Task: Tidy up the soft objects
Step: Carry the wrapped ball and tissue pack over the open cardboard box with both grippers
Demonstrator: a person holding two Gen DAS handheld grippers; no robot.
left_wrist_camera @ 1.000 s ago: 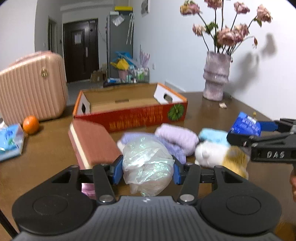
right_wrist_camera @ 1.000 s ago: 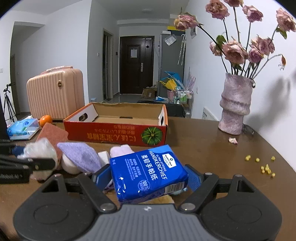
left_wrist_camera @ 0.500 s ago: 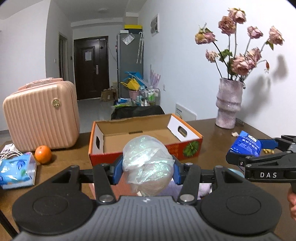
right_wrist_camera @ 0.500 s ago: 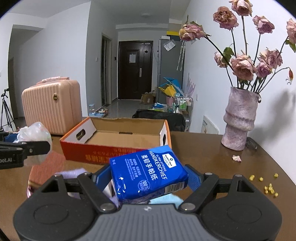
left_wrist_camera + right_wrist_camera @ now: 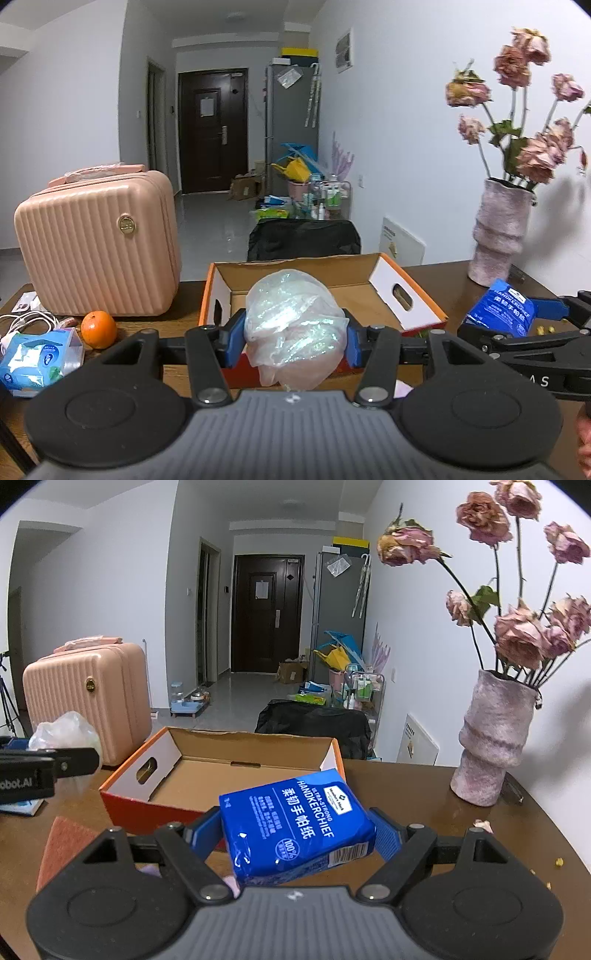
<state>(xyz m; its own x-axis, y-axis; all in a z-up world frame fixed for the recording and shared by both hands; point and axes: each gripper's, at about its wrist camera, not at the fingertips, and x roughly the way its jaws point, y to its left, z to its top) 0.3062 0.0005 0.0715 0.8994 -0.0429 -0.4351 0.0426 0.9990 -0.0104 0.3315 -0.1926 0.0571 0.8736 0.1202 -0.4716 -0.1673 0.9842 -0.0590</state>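
The bag (image 5: 295,328), a crumpled wad of clear, shimmery plastic, sits clenched between the blue pads of our left gripper (image 5: 293,341), raised off the table (image 5: 424,805) just short of the near wall of the box (image 5: 207,775). Our right gripper (image 5: 297,834) grasps the pack (image 5: 295,827), a blue film-wrapped handkerchief brick with white lettering, tilted in the jaws and also short of the box. The box looks empty, its cardboard floor bare.

What could go wrong, as we judge it: the bag is slick and springy, so a loose pinch could let it slide out before it clears the rim, or it could cling to a pad when we let go. The pack hangs askew, held near its lower end; a jolt could twist it free. With both grippers heading to the same box side by side, they could knock each other, or catch the orange rim and shove the light box along the table. Letting go too early would land either thing on the wood in front.

Around the box stand a pink case (image 5: 99,240), an orange (image 5: 98,329) and a vase (image 5: 495,738) of dried roses, all well apart from our path.
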